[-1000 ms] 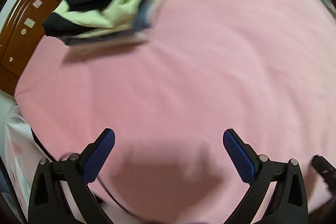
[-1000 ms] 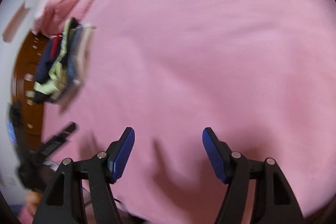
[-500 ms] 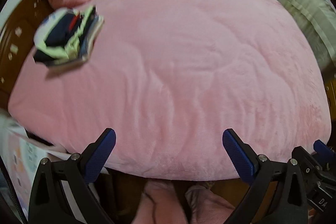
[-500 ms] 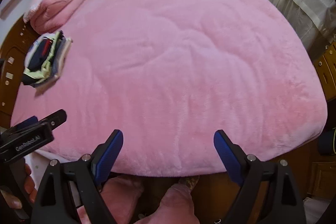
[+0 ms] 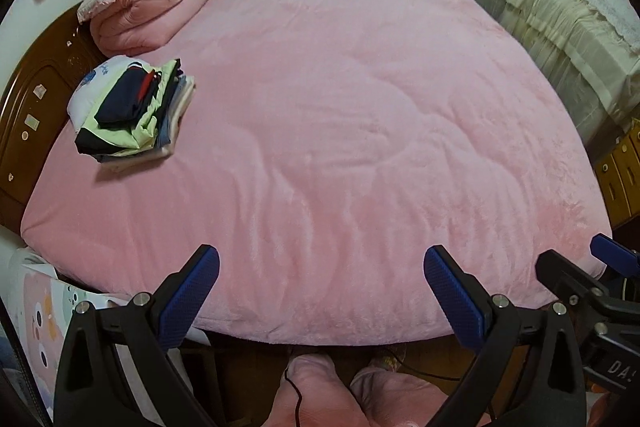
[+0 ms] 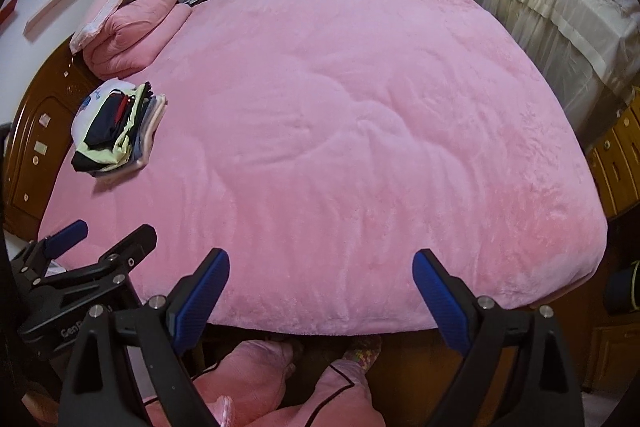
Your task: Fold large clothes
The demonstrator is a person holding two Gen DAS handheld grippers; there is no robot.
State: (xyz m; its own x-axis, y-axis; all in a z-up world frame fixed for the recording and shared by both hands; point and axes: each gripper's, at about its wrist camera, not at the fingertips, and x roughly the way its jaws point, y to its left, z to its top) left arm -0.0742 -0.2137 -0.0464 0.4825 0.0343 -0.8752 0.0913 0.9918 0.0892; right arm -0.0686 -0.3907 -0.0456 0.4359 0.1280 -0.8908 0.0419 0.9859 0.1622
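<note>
Folded clothes stack [image 5: 134,115] seen on pink bed [image 5: 360,131], far left near headboard [image 5: 32,99], well apart from both grippers at foot edge. Left gripper [image 5: 320,291] judged nearer. Right gripper [image 6: 320,287] jaws apart, just been opening, nothing between. Left jaws apart, empty. No unfolded garment visible. No containers seen.
</note>
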